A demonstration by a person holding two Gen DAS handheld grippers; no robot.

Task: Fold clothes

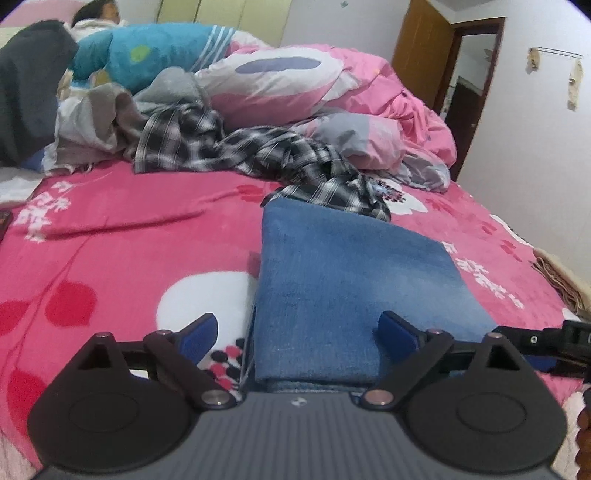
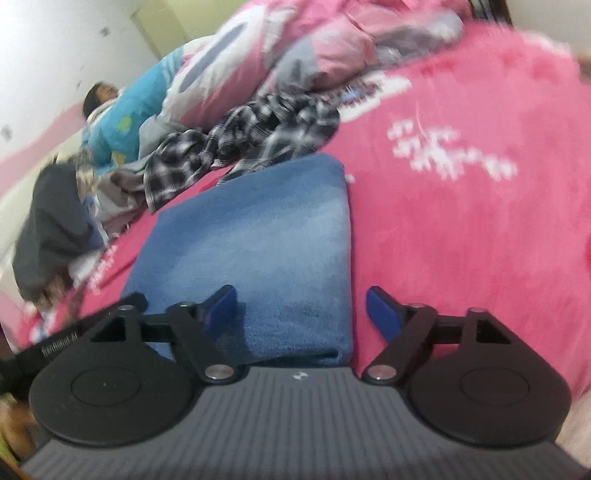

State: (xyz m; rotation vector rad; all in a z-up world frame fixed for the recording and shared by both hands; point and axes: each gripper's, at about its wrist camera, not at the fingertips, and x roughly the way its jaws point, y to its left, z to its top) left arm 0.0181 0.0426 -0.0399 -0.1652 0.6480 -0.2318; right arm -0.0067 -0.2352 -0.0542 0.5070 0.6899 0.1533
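The near end of the folded blue jeans [image 1: 354, 280] hides under the gripper body, and the right wrist view is all blurry.

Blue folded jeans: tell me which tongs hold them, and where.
Neither. Left tongs and right tongs are open over the folded jeans; no pad presses the cloth.

Bed: a pink blanket [image 1: 147, 236] with white and red flower print covers it, ahead of the left hand-held gripper.
Bedding: a rumpled pink quilt [image 1: 369, 85] is heaped far ahead, to the right.
Walls: white wall [image 1: 535, 129] at far right, with small scraps stuck on it.
Door: brown wooden door [image 1: 421, 55] stands open, with a dark doorway [image 1: 469, 85] beside it.
Headboard: pale yellow-green panels [image 1: 221, 14] far ahead.
Light: even, indoor.
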